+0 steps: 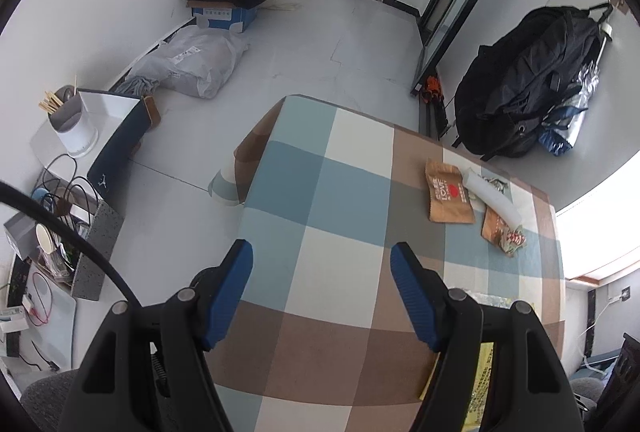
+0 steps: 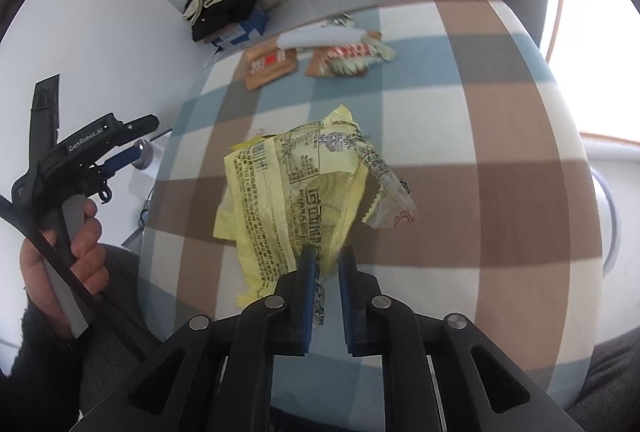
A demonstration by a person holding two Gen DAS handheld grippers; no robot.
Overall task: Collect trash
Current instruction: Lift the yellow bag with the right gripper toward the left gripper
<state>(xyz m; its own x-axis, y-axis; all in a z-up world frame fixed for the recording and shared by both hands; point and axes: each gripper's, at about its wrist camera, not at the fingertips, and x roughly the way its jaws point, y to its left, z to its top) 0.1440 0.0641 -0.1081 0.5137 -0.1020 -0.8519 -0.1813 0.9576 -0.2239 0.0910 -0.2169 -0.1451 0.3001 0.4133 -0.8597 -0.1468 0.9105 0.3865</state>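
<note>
Pinched narrow on the near edge of the yellow wrapper (image 2: 288,200), right gripper (image 2: 327,272) over the checked table (image 2: 500,192). Spread wide and holding nothing, left gripper (image 1: 322,264), wrapper showing at its right finger.

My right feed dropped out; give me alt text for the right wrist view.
The right gripper has its jaws closed on a crumpled yellow wrapper above the checked tablecloth. More wrappers lie at the far edge, and the left gripper is at frame left.
</note>
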